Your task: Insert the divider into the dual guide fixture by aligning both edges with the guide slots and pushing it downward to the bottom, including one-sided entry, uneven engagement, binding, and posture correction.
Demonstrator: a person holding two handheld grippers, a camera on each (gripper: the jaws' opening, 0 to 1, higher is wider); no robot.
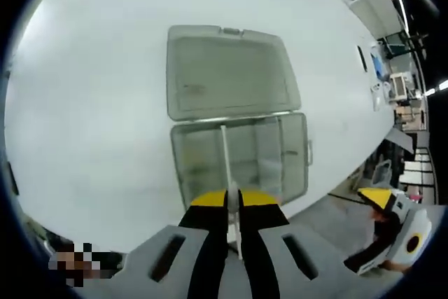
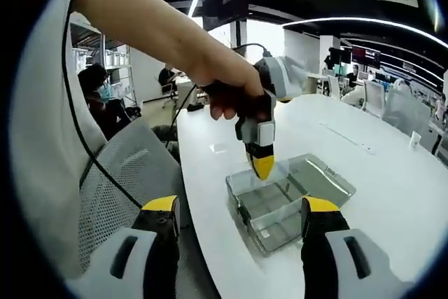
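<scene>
A clear plastic box [image 1: 280, 166] stands on the white table [image 1: 84, 103], its hinged lid [image 1: 224, 68] lying open flat behind it. My left gripper [image 1: 233, 197] is shut on a thin clear divider [image 1: 225, 166], held upright on edge and reaching down into the box's left half. In the right gripper view a hand holds that left gripper [image 2: 263, 166] pointing straight down over the box [image 2: 294, 204]. My right gripper [image 2: 240, 208] stands open off the table's near edge with nothing between its fingers, and in the left gripper view the right gripper [image 1: 381, 204] sits low at the right, beyond the table edge.
A grey mesh office chair [image 2: 112, 173] stands close by the table edge on the left. Seated people [image 2: 98, 89] and more chairs [image 2: 402, 110] are in the background. A small object [image 2: 415, 138] rests far across the table.
</scene>
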